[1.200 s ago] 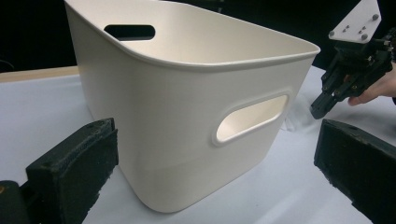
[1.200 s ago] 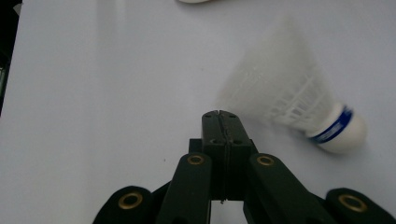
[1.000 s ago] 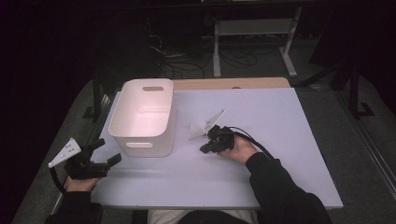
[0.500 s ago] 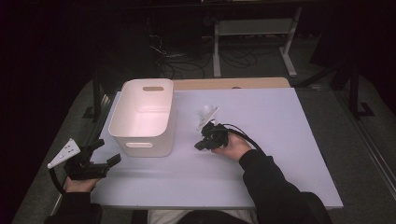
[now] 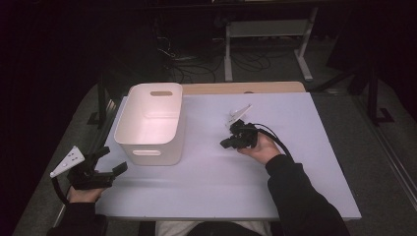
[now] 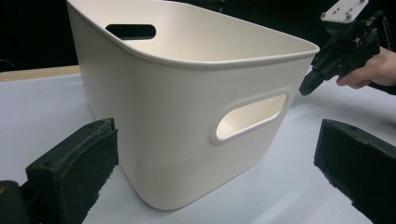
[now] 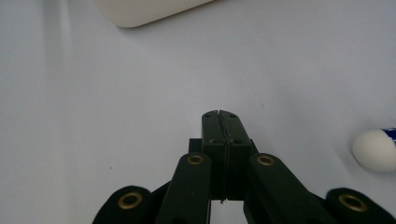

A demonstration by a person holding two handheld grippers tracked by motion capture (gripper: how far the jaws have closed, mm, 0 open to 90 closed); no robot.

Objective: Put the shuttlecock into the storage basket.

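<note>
Right tool (image 5: 227,143) is clamped fully together on nothing, mid-counter; left tool (image 5: 112,160) gapes wide and empty at the near left corner. The bin (image 5: 150,123) stands toward the left edge. Risk: closed jaws nudge the bin or the small white object (image 7: 376,149) instead of gripping

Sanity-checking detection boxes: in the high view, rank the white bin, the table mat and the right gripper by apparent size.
1. Table mat, by far the largest.
2. White bin.
3. Right gripper, smallest, its jaws shut on nothing.
</note>
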